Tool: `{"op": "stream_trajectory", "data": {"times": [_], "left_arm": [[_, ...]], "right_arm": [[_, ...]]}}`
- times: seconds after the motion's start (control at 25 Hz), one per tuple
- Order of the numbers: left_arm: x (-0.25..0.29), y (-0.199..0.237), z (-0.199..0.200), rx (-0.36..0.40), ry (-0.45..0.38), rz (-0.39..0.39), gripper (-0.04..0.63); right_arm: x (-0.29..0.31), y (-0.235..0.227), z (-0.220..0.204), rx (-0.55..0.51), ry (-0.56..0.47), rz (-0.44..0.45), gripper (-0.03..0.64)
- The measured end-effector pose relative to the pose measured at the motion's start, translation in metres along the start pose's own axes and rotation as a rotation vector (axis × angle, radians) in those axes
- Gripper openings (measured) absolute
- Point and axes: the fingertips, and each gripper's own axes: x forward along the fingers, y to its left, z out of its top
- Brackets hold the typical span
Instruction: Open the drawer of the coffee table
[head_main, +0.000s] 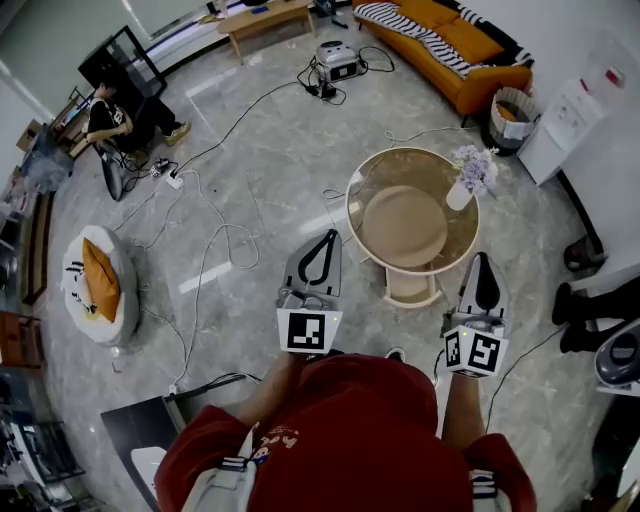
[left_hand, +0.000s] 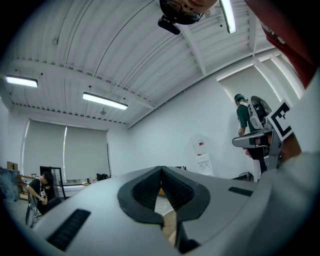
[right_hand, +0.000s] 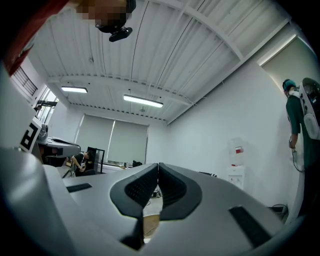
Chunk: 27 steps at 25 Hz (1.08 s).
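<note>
Drawer (head_main: 411, 290) juts out at near edge of coffee table (head_main: 400, 168): looks open, task prob. done. L gripper (head_main: 330, 237) & R gripper (head_main: 485, 260) both closed, empty, held clear of table.

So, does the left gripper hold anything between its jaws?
No, the left gripper is empty: its jaws meet with nothing between them.

The coffee table (head_main: 352, 215) top covers part of its drawer (head_main: 410, 292) (only 1 end shows). The sofa (head_main: 470, 45) runs off the top edge; a standing person (right_hand: 299, 125) is cut by the right gripper view's edge.
</note>
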Motion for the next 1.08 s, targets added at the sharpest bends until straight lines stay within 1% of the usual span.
{"op": "stream_trajectory", "data": {"times": [0.2, 0.44, 0.8, 1.08], "left_arm": [[-0.003, -0.004, -0.001, 0.007, 0.013, 0.013, 0.014], [-0.006, -0.014, -0.001, 0.004, 0.026, -0.003, 0.014], [-0.009, -0.025, -0.001, 0.003, 0.027, -0.013, 0.014], [-0.009, -0.035, -0.001, -0.006, 0.025, -0.014, 0.014]], "right_arm": [[-0.005, -0.012, 0.006, -0.033, 0.006, 0.012, 0.021], [-0.004, -0.017, 0.008, -0.051, 0.014, 0.016, 0.021], [-0.010, -0.015, 0.005, -0.054, 0.016, 0.034, 0.021], [-0.017, -0.023, -0.001, -0.042, 0.019, 0.029, 0.021]]}}
